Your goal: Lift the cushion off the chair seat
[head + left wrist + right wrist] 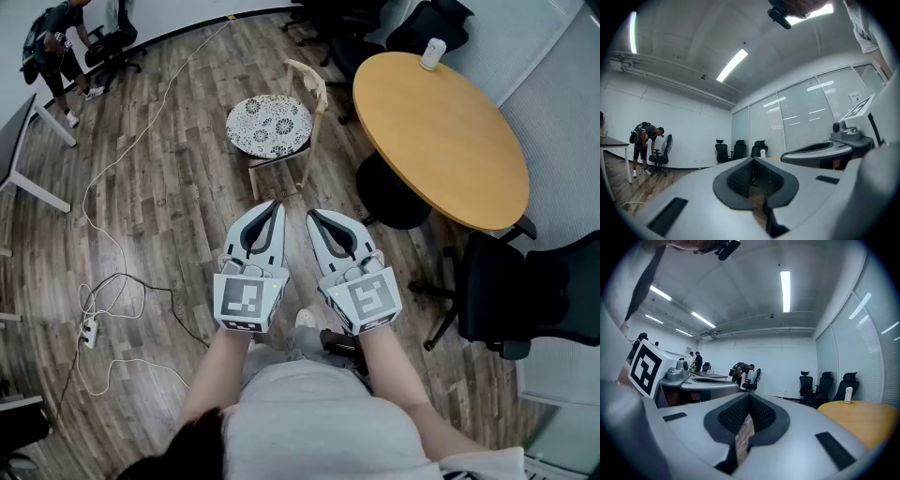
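A round cushion (pixel 269 125) with a dark floral print lies on the seat of a light wooden chair (pixel 310 86) ahead of me on the wood floor. My left gripper (pixel 275 204) and right gripper (pixel 311 216) are held side by side at waist height, well short of the chair, pointing level toward it. Both are shut with nothing between their jaws. In the left gripper view the left gripper (pixel 751 164) shows its pads meeting; the right gripper (pixel 749 399) looks the same in the right gripper view. Neither gripper view shows the cushion.
A round wooden table (pixel 441 131) with a white cup (pixel 433 53) stands right of the chair. Black office chairs (pixel 525 291) sit at the right and back. White cables and a power strip (pixel 90 330) lie on the floor at left. A person (pixel 56 47) bends over a chair at far left.
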The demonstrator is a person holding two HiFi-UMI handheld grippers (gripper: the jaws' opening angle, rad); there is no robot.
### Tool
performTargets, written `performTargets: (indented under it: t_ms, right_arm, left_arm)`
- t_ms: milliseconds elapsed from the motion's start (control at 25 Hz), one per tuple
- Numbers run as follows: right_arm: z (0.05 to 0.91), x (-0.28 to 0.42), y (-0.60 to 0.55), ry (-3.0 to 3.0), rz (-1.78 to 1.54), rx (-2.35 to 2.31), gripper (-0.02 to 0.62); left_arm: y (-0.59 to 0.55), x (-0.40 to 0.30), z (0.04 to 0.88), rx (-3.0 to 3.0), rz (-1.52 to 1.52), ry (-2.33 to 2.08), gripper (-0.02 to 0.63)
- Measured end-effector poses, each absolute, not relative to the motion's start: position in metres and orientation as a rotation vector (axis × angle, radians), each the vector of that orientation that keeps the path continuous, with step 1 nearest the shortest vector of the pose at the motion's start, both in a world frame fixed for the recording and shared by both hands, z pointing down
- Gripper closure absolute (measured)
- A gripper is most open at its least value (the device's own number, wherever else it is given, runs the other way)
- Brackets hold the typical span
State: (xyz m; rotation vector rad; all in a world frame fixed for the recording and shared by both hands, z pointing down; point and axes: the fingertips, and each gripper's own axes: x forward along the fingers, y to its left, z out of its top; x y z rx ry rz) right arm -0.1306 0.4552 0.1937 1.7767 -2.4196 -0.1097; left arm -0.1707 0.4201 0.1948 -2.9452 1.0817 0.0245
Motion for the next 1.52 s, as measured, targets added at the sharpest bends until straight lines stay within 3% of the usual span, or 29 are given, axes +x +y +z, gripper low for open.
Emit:
performTargets:
  t_ms: [800,1520]
  right_arm:
    - [0.203,-0.049,0.413,-2.499,-0.031,1.773,0.571]
    - [0.213,-0.037,0.268,-2.533,-0.044,1.7,0.571]
  left_arm:
    - [0.383,-0.099,0.206,-2.911,-0.025,1.158,0.603]
    - [0.231,-0.082,0.219,-2.911,-0.014,1.195,0.603]
